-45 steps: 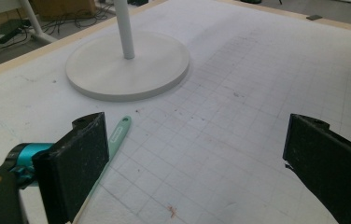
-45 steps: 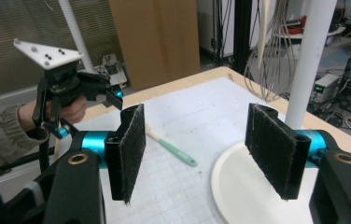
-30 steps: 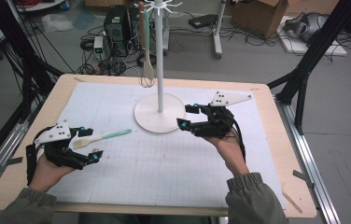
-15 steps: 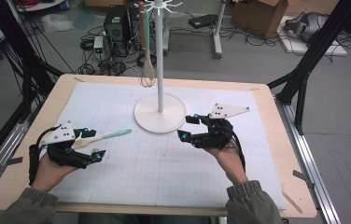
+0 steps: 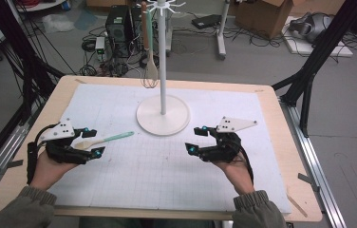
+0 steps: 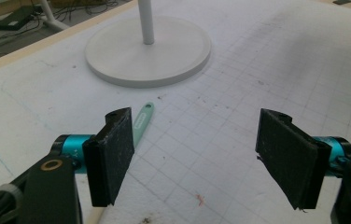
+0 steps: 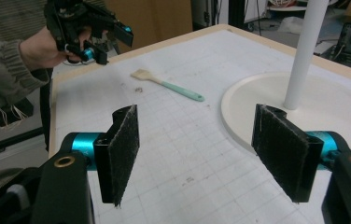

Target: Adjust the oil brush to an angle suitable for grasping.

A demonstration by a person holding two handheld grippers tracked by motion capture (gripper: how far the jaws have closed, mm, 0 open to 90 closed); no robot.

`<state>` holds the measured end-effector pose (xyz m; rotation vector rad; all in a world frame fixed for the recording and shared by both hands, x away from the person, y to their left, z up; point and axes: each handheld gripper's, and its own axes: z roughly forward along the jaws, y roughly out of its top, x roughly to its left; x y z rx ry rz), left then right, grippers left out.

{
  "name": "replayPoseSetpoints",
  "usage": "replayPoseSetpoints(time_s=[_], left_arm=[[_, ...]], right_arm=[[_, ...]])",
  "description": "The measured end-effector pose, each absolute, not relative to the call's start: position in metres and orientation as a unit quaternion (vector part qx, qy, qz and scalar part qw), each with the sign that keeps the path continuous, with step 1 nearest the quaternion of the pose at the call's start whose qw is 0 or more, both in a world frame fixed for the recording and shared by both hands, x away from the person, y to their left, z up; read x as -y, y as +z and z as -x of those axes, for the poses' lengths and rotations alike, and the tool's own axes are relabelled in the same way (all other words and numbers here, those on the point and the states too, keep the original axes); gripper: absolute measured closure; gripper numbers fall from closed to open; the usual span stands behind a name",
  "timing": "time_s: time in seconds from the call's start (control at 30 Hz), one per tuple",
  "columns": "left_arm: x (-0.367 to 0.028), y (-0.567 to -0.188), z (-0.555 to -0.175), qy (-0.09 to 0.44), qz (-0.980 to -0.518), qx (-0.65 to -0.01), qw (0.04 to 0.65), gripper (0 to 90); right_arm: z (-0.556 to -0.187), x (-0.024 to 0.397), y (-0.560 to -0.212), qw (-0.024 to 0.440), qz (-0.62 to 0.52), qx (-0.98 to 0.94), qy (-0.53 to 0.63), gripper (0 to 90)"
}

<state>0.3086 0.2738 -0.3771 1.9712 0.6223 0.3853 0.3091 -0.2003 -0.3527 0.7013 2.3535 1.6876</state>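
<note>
on the bench [image 5: 281, 142], a white gridded mat [image 5: 167, 171] covering most of the wooden top; item one, spatula [image 5: 101, 140]: pale wooden blade, mint-green handle, lying flat on the mat at the left, handle pointing toward the stand; blade end sits between the jaws of the left tool in the high view, though the left gripper view shows the handle [image 6: 141, 125] passing behind one pad, with no contact that can be made out; item two, left tool [image 5: 90, 141]: held low over the mat, jaws have just been closing, a wide gap between the pads, nothing gripped; item three, right tool [image 5: 196, 139]: held in the person's hand at the right of the mat, near the edge of the stand's base, jaws have just been opening a little, wide apart, nothing between them; item four, stand [image 5: 162, 114]: white round base and upright pole, centre rear of the mat; item five, wooden spoon [image 5: 150, 61]: hanging from the stand's top hooks.
</note>
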Motion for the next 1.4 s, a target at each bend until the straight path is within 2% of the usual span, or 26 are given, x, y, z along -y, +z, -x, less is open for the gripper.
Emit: replayPoseSetpoints(time_s=[0.17,0.33,0.5,0.6,0.7,0.83,1.4], left_arm=[[-0.277,-0.379,-0.318,0.163,-0.817,-0.265,0.485,33.9],[-0.279,-0.385,-0.328,0.161,-0.822,-0.27,0.474,45.3],[-0.282,-0.392,-0.34,0.164,-0.827,-0.286,0.456,61.0],[-0.287,-0.396,-0.348,0.17,-0.829,-0.298,0.442,76.8],[-0.292,-0.402,-0.356,0.171,-0.83,-0.313,0.429,84.6],[-0.294,-0.409,-0.363,0.164,-0.833,-0.325,0.416,87.8],[-0.297,-0.431,-0.378,0.148,-0.843,-0.361,0.369,88.6]], right_arm=[[-0.306,0.206,-0.362,0.081,-0.244,-0.785,0.564,31.1],[-0.302,0.213,-0.369,0.082,-0.25,-0.785,0.562,30.9],[-0.299,0.219,-0.374,0.083,-0.254,-0.783,0.562,30.8],[-0.298,0.22,-0.376,0.083,-0.256,-0.782,0.562,30.8],[-0.297,0.221,-0.377,0.083,-0.255,-0.784,0.561,30.9],[-0.298,0.221,-0.378,0.084,-0.253,-0.783,0.562,30.8],[-0.297,0.222,-0.381,0.086,-0.252,-0.785,0.559,30.9]])
